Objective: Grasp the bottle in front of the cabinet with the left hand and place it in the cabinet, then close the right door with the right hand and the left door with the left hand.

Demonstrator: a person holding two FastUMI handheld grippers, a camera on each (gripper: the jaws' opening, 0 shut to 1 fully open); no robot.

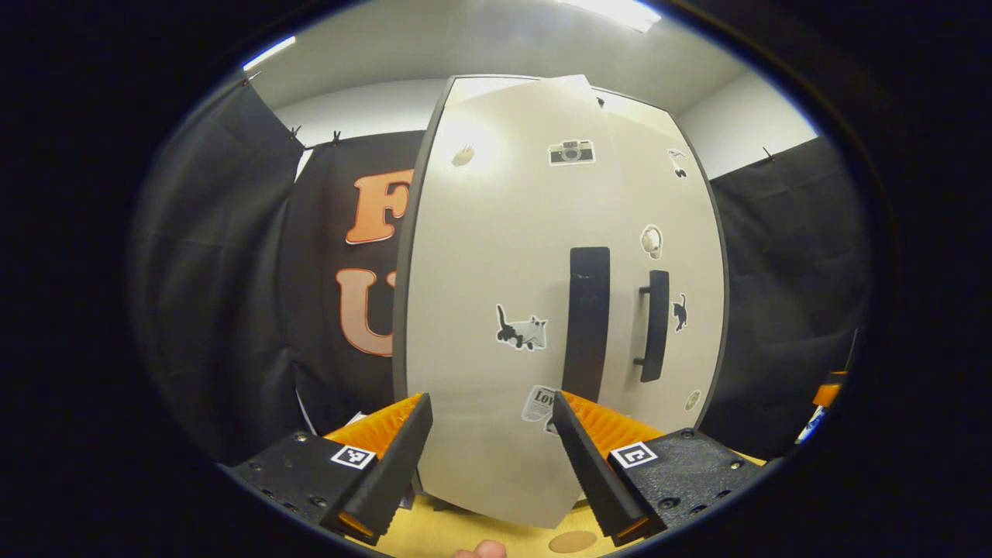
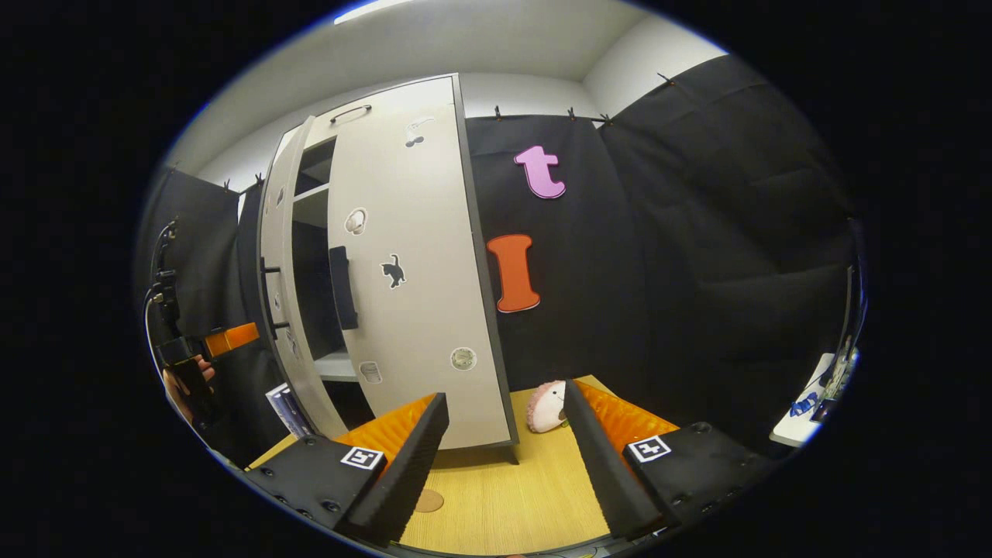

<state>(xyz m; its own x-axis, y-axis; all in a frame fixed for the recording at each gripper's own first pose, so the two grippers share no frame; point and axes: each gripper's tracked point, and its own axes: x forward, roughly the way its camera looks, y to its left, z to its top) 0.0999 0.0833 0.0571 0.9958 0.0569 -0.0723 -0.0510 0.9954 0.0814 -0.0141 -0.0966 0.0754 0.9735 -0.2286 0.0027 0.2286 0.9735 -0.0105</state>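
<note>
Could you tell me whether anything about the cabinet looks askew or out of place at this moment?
Only the left door: it stands ajar, leaving a dark gap beside the right door, which appears closed. A plush toy sits on the table beside the cabinet. Nothing looks spilled or damaged.

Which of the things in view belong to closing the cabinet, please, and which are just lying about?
Job: cabinet, left door, right door, left gripper, right gripper.
Lying about: plush toy, round coaster.

cabinet (image 2: 418,256) on table (image 2: 504,496), plush toy (image 2: 546,407) beside it
</note>
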